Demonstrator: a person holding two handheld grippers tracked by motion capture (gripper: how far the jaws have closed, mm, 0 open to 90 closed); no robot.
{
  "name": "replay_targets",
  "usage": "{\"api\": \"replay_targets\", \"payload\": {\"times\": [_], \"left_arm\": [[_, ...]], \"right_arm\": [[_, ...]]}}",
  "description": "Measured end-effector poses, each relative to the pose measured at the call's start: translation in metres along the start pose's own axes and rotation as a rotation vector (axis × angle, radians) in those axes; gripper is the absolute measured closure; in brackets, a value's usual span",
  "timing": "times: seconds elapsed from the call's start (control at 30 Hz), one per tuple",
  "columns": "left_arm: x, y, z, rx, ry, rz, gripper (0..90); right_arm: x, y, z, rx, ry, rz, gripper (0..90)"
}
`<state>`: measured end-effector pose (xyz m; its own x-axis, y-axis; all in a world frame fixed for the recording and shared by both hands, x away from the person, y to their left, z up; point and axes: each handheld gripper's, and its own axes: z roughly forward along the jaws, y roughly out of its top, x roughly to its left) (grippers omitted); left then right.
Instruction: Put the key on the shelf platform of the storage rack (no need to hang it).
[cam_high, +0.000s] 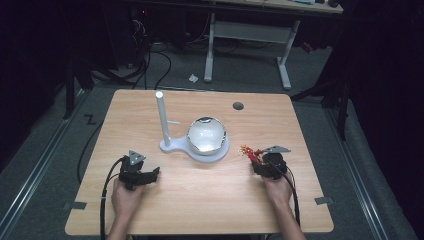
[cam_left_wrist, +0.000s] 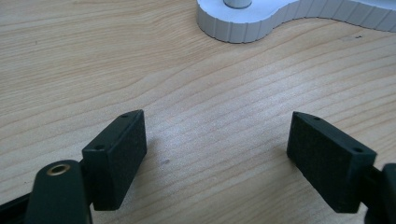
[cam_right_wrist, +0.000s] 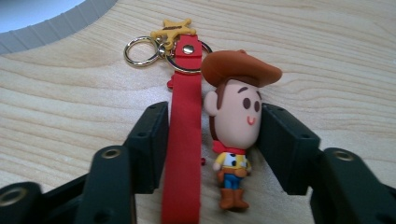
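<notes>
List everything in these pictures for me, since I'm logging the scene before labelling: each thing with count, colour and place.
Light wooden table: one, pale wood, fills the middle of the high view.
White plastic stand with an upright post: one, white, table centre, its ribbed base under the bowl.
Shiny metal bowl: one, silver, on the stand's round base.
Cowboy figure keychain with red strap: one, brown hat, yellow star charm, metal rings, between the right gripper's jaws.
Grey cable hole: one, far side of the table.
White-legged desk: one, behind the table.
Left gripper: black, open over bare wood.
Right gripper: black, closed on the keychain.
</notes>
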<state>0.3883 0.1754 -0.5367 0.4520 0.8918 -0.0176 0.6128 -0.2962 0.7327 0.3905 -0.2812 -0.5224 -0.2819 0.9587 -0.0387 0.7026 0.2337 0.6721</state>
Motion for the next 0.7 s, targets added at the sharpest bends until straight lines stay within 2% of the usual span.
{"api": "replay_targets", "payload": {"times": [0.07, 0.3, 0.37, 0.4, 0.7], "left_arm": [[0.0, 0.0, 0.0, 0.0, 0.0, 0.0, 20.4], [0.0, 0.0, 0.0, 0.0, 0.0, 0.0, 20.4], [0.0, 0.0, 0.0, 0.0, 0.0, 0.0, 20.4], [0.0, 0.0, 0.0, 0.0, 0.0, 0.0, 20.4], [0.0, 0.0, 0.0, 0.0, 0.0, 0.0, 20.4]], "right_arm": [[0.0005, 0.0004, -0.0003, -0.002, 0.0, -0.021, 49.6], [-0.0028, -0.0003, -0.0006, -0.007, 0.026, -0.02, 50.8], [-0.0034, -0.0004, -0.0035, -0.034, 0.038, -0.024, 60.3], [-0.004, 0.0002, -0.0054, -0.046, 0.043, -0.024, 60.4], [-0.0016, 0.0002, -0.0057, -0.04, 0.039, -0.057, 61.1]]}}
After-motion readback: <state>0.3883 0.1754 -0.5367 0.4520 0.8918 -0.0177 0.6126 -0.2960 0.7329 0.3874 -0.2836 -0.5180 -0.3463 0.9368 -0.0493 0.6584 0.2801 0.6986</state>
